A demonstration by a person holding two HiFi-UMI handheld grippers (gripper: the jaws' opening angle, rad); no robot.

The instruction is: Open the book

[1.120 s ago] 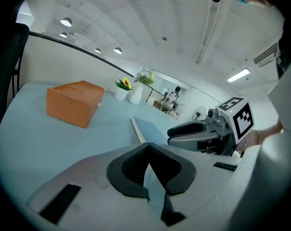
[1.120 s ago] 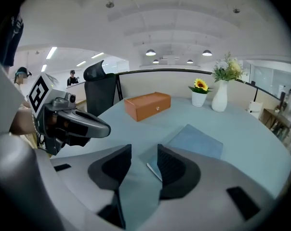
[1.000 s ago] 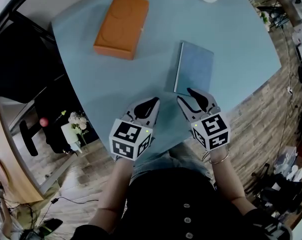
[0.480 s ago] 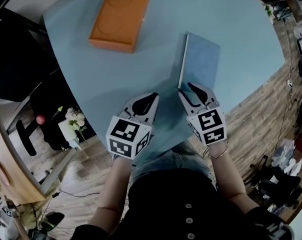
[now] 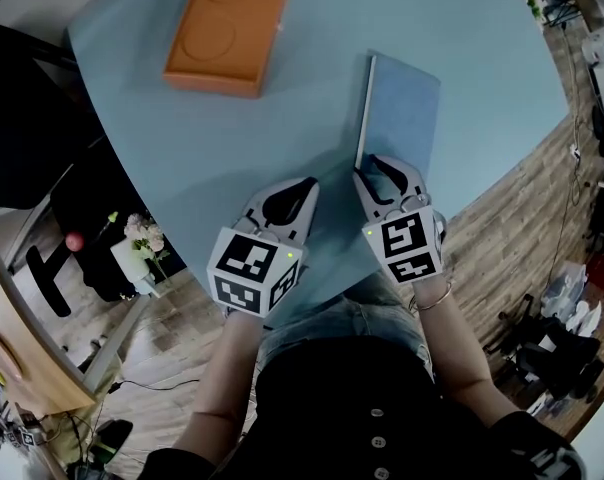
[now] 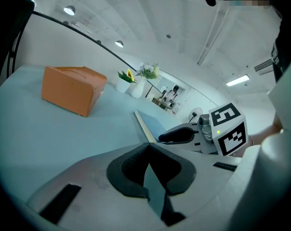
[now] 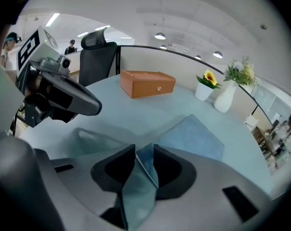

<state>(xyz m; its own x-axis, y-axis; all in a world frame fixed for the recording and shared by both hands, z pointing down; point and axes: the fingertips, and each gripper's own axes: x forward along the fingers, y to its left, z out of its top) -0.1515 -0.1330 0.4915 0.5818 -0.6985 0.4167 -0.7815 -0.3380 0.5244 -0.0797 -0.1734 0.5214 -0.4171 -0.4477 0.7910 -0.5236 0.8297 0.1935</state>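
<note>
A closed blue book (image 5: 407, 103) lies flat on the light-blue table (image 5: 182, 148), with its white page edge on the left. My right gripper (image 5: 380, 160) is at the book's near left corner. Its jaws stand narrowly open, and the book (image 7: 193, 136) runs away from the gap of the right gripper (image 7: 144, 148). My left gripper (image 5: 307, 183) hovers over bare table left of the book, shut and holding nothing. In the left gripper view its tips (image 6: 148, 147) meet, with the book (image 6: 155, 124) and the right gripper (image 6: 184, 134) ahead to the right.
An orange box (image 5: 227, 18) lies at the table's far left. A potted sunflower (image 7: 203, 88) and a white vase (image 7: 227, 95) stand at the far edge. A black chair (image 7: 97, 57) is behind the table. The table's front edge runs just below both grippers.
My right gripper has moved forward to the book's near corner, and its jaws have parted slightly. The left gripper has stayed in place. The head camera has tilted, so the box sits higher in view.
</note>
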